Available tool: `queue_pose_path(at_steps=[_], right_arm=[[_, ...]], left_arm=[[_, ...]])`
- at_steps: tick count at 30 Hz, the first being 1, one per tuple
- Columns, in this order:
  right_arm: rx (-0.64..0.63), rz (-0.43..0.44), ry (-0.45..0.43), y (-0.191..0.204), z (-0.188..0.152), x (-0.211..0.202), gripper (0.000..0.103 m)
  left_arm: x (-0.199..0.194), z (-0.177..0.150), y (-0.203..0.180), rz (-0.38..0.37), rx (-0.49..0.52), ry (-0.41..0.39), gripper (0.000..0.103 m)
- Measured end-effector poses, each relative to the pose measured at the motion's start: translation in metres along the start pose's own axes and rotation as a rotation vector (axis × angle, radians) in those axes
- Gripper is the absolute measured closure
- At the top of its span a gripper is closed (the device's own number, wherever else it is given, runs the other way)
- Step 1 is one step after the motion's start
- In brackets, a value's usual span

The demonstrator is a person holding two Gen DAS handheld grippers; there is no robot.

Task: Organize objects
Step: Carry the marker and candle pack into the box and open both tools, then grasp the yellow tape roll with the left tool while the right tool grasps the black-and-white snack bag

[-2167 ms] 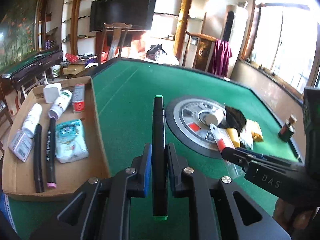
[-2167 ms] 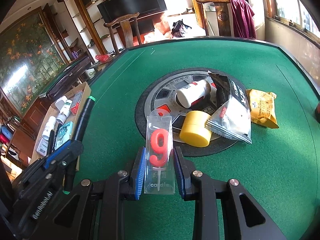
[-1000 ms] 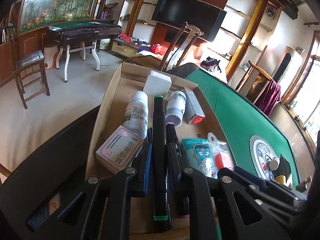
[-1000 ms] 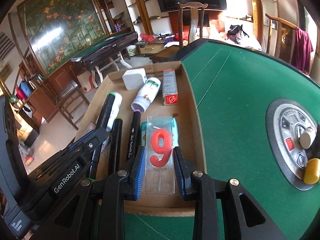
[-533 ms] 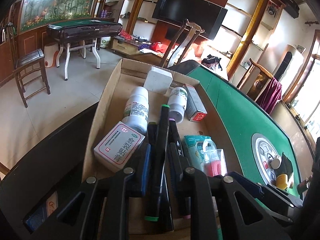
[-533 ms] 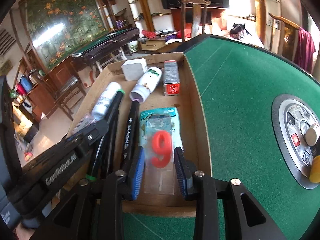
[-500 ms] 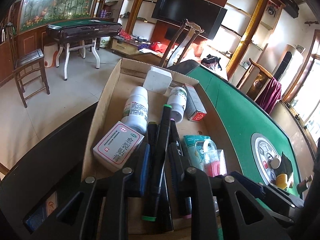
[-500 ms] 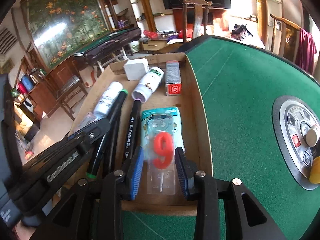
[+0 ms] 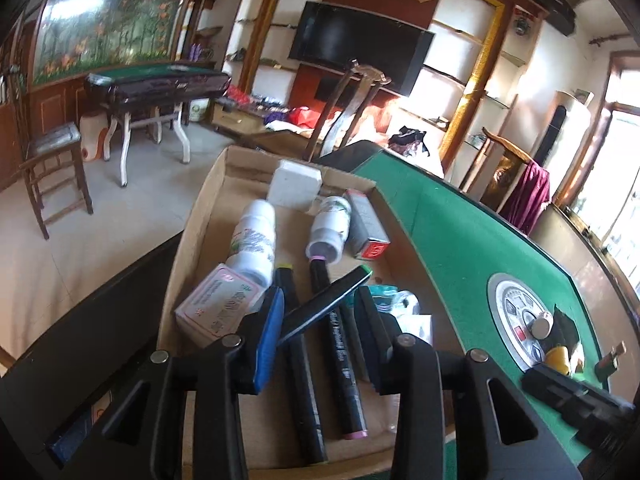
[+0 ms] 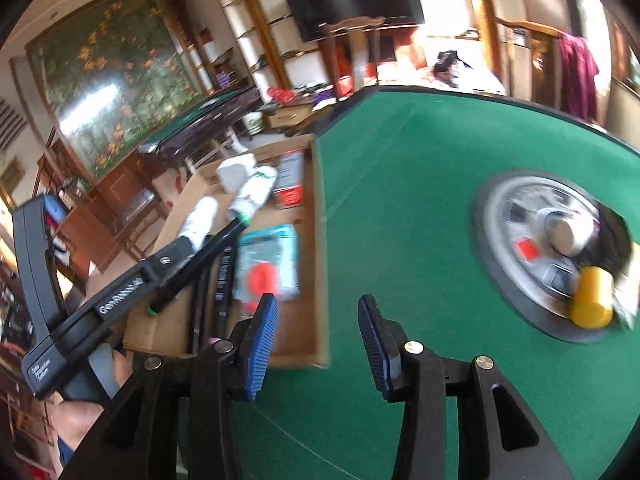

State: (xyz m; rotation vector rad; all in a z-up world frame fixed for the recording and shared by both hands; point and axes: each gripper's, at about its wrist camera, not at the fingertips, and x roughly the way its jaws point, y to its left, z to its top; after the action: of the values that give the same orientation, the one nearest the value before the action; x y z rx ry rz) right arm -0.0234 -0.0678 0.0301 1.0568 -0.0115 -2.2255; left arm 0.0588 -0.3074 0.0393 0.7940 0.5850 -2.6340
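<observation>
Over the cardboard box (image 9: 200,216), my left gripper (image 9: 318,320) has its jaws opening. A black marker with green caps (image 9: 332,300) lies slanted and loose between them, leaning on the left blue pad. Two more black markers (image 9: 344,360) lie in the box beneath it. My right gripper (image 10: 316,340) is also opening, with nothing between its fingers, above the green felt just right of the box wall (image 10: 318,240). The red "9" candle pack (image 10: 262,280) lies in the box on a teal packet. The left gripper (image 10: 160,264) with its marker (image 10: 216,240) also shows in the right wrist view.
The box also holds white bottles (image 9: 256,240), a white block (image 9: 296,188), a small carton (image 9: 216,308) and a red-ended box (image 9: 368,228). On the green table, a round grey dial (image 10: 520,220) carries a white jar (image 10: 568,232) and a yellow cylinder (image 10: 592,300).
The left jaws have spread and the green-capped marker has tipped from straight to slanted. The right gripper let go of the candle pack and swung right, off the box.
</observation>
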Motion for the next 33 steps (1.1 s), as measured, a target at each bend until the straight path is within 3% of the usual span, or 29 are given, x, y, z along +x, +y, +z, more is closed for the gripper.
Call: queue_pose_path(at_steps=[6,12,16,17,20,23,30,33], right_arm=[[0.124,-0.084,-0.067,-0.075,-0.005,-0.044,0.049],[0.287,-0.175,-0.133,-0.156,-0.004,-0.085,0.047],[0.431,-0.204,-0.158,-0.201,-0.008,-0.103,0.047],[0.478,-0.193,-0.164,-0.212,-0.009,-0.107,0.045],[0.555,-0.170,-0.189,-0.232,-0.014,-0.117,0.045],[0.612,-0.167,-0.207,-0.245,-0.017,-0.125,0.045],[0.689,-0.105,-0.217,-0.259,-0.022,-0.135,0.045],[0.694,-0.099,-0.222,-0.259,-0.021,-0.137,0.044]], left_arm=[[-0.011,-0.011,-0.042,-0.068,0.084,0.018,0.065],[-0.018,-0.029,-0.124,-0.219,0.226,0.111,0.053],[0.006,-0.042,-0.203,-0.435,0.294,0.330,0.043],[0.013,-0.045,-0.219,-0.450,0.305,0.367,0.043],[0.037,-0.057,-0.267,-0.451,0.377,0.469,0.043],[0.057,-0.064,-0.296,-0.426,0.412,0.515,0.043],[0.084,-0.067,-0.321,-0.332,0.485,0.527,0.043],[0.094,-0.074,-0.331,-0.329,0.513,0.546,0.054]])
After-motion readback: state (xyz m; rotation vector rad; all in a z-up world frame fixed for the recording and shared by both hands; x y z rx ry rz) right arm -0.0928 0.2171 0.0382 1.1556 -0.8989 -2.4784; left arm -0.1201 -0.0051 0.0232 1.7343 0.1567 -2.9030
